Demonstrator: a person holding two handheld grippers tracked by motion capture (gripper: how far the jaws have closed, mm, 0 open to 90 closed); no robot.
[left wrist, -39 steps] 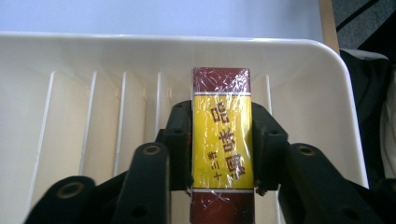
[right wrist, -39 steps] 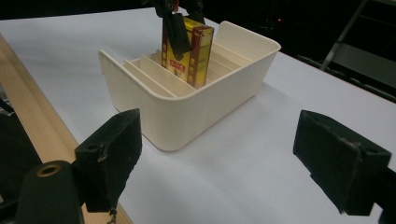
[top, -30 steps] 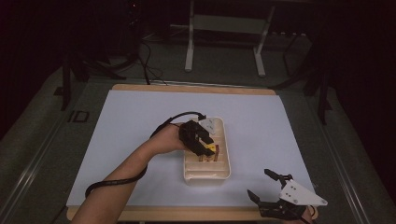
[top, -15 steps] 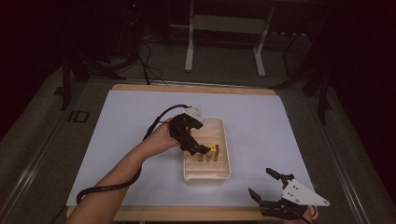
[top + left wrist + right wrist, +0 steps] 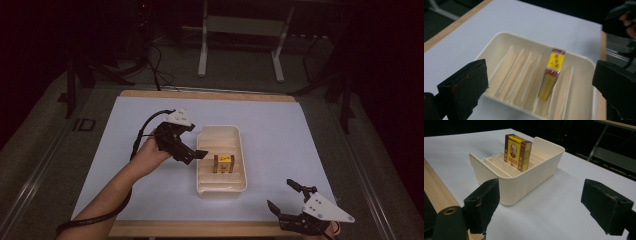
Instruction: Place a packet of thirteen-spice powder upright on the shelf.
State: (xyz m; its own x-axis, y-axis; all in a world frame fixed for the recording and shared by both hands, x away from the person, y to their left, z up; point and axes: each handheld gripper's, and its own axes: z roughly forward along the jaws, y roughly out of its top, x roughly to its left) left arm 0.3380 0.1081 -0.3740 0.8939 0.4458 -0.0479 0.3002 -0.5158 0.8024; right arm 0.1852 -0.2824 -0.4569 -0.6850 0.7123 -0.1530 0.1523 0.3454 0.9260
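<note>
A cream slotted tray (image 5: 240, 145) sits mid-table, and a yellow and red-brown box (image 5: 224, 163) stands upright in one of its slots. My left gripper (image 5: 196, 142) hovers just left of the tray. Its jaws have just been opening, they stand wide, and nothing is between them. In the left gripper view the box (image 5: 554, 67) stands free in the tray (image 5: 499, 42), beyond the open left gripper (image 5: 539, 75). My right gripper (image 5: 281, 195) rests open near the front right edge. It faces the tray (image 5: 524, 185) and box (image 5: 517, 151) from a distance, with the right gripper (image 5: 541, 202) holding nothing.
A white sheet (image 5: 280, 125) covers the table, with a wooden edge (image 5: 200, 229) along the front. Metal stand legs (image 5: 202, 50) rise beyond the far edge. Dark floor surrounds the table.
My left gripper has opened and drawn back up and to the left, out of the tray. The box stays standing in its slot. The right gripper has kept still.
</note>
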